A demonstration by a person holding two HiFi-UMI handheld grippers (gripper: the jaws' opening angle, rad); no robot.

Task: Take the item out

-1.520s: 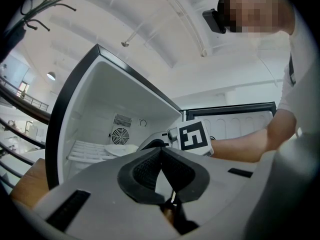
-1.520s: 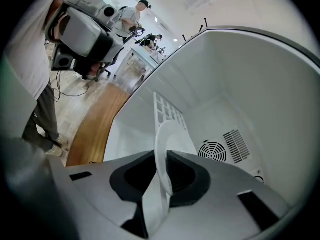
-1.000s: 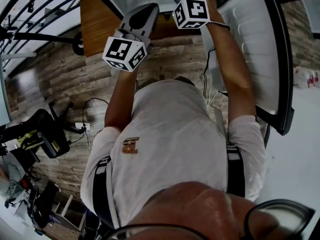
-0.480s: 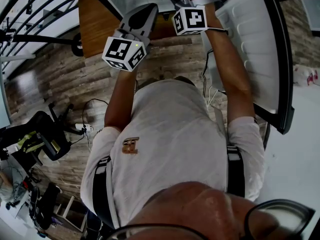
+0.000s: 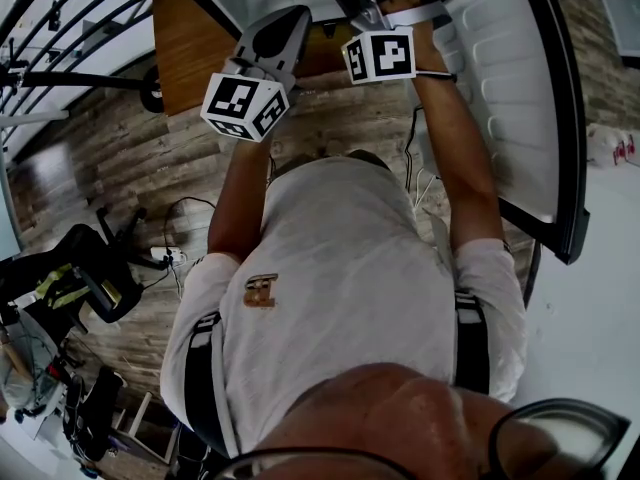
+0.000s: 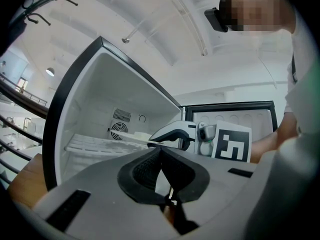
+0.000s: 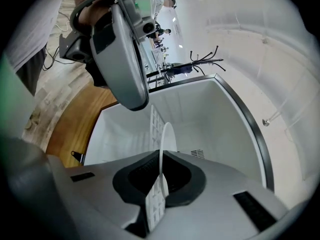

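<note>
While right gripper (image 7: 161,158) clamps plate (image 7: 168,135) rim, fridge (image 7: 215,119) stands open.

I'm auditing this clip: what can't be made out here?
Right gripper view: thin white plate in the right tool shows edge-on; its face unseen.
Head view: that tool's tips, cut off by the top edge.
Left gripper view: fridge floor, hidden by the left tool.

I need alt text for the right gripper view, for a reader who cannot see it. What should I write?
The right gripper has its jaws shut on a thin white disc, seen edge-on, in front of an open white fridge compartment with a wire shelf. The left gripper shows at the upper left, a wooden surface below it.
</note>
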